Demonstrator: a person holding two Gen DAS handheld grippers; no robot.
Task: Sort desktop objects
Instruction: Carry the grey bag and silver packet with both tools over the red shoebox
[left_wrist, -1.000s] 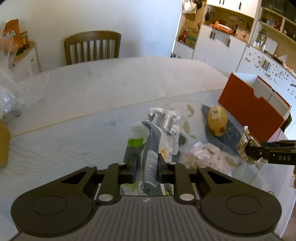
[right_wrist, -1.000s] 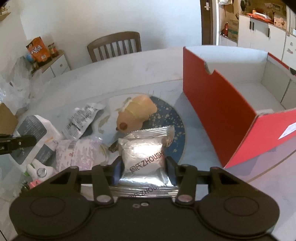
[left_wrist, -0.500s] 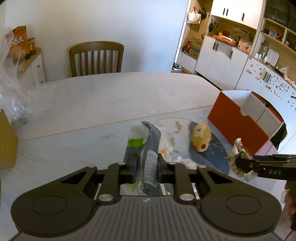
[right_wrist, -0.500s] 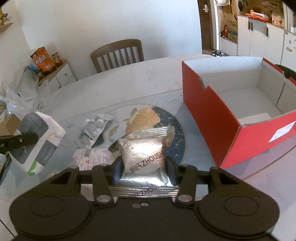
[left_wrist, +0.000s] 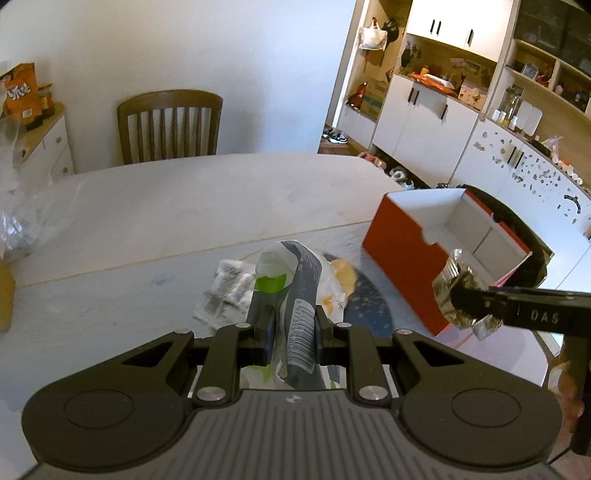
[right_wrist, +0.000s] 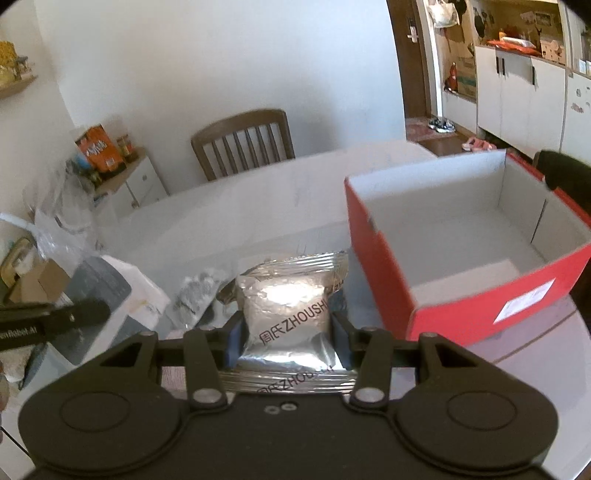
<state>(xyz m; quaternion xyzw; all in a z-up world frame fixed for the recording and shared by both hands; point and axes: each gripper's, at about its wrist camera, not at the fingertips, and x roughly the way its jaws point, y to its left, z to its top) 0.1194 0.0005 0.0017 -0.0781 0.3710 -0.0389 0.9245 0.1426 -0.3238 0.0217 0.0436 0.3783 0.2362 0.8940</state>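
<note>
My left gripper (left_wrist: 291, 325) is shut on a grey, white and green pouch (left_wrist: 301, 295), held above the table. The same pouch (right_wrist: 110, 295) shows at the left of the right wrist view. My right gripper (right_wrist: 286, 332) is shut on a silver foil snack packet (right_wrist: 288, 306), lifted off the table; this packet (left_wrist: 456, 291) also appears at the right of the left wrist view. An open red cardboard box (right_wrist: 384, 266) with a white inside stands to the right, and it (left_wrist: 399, 251) has nothing in it that I can see.
A crumpled printed wrapper (left_wrist: 225, 291) and a yellow bun-like item (left_wrist: 343, 277) on a dark blue mat (left_wrist: 369, 306) lie on the white table (left_wrist: 184, 206). A wooden chair (left_wrist: 170, 125) stands at the far side. Clear plastic bags (right_wrist: 62, 229) are at the left.
Both grippers have risen with their loads, so the table items look smaller and lower. The red box now shows more of its inside.
</note>
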